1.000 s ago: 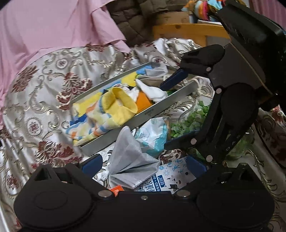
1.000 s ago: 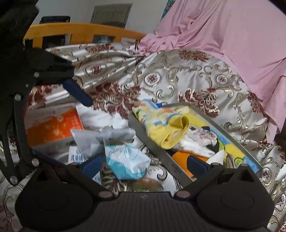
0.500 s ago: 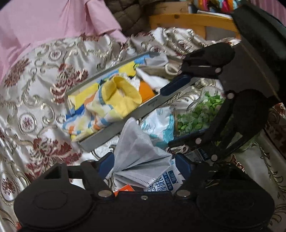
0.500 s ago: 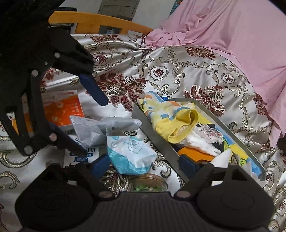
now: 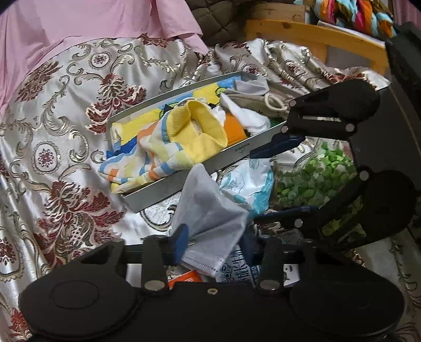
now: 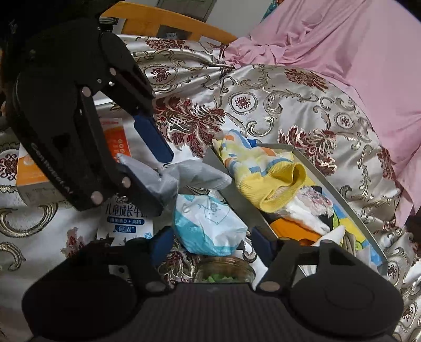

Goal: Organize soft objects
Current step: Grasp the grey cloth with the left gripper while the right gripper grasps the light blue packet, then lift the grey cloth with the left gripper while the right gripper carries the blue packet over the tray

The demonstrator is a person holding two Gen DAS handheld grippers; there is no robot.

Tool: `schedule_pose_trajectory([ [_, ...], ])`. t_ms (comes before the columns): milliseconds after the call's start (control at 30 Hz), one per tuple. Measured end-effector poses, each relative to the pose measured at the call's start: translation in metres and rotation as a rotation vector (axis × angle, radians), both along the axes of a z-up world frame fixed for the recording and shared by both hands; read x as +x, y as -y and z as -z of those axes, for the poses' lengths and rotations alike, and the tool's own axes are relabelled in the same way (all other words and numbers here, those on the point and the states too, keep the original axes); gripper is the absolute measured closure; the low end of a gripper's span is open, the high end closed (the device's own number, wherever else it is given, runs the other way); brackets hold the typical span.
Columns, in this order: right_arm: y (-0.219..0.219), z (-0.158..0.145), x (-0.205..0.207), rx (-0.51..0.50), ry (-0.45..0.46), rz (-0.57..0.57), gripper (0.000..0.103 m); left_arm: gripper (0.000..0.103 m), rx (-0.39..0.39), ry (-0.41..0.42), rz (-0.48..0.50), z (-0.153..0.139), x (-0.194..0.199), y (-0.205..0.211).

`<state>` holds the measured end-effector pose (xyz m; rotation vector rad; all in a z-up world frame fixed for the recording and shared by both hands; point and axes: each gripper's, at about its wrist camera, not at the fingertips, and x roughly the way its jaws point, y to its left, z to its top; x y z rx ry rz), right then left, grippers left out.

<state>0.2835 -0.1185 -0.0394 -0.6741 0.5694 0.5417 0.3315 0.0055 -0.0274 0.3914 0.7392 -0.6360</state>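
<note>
Here, one grey mask (image 5: 210,210), one tray (image 5: 184,181), two grippers.

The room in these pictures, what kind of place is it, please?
Probably a bedroom at home: the things lie on a brocade bedspread over a bed, with a wooden bed frame behind and a pink sheet draped beside it.

A silver bedspread (image 5: 65,110) with dark red flowers covers the bed. A pink sheet (image 6: 342,44) lies behind it, beside a yellow wooden rail (image 5: 315,39) and a pale wall (image 6: 236,15).
</note>
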Motion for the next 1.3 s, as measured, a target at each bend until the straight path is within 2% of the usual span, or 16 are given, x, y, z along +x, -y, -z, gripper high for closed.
schedule_pose_trajectory([
  [67,-0.002,0.001,-0.002,-0.014,0.014,-0.004,0.041,0.076,0.001,-0.007,-0.013,0.000,0.000,0.000],
  [267,-0.005,0.003,-0.003,-0.030,0.026,-0.006,0.049,0.088,-0.006,-0.010,-0.054,0.002,-0.002,-0.005],
  [433,-0.002,0.001,-0.001,-0.013,0.017,0.005,0.055,0.097,-0.029,0.031,-0.113,-0.001,-0.006,-0.009],
  [700,0.003,-0.002,0.001,0.026,0.025,0.031,0.062,0.098,0.001,0.126,-0.149,-0.019,-0.014,-0.002],
  [1300,0.006,-0.012,-0.005,0.048,0.069,0.034,0.065,0.098,-0.011,0.213,-0.232,-0.058,-0.018,0.001],
])
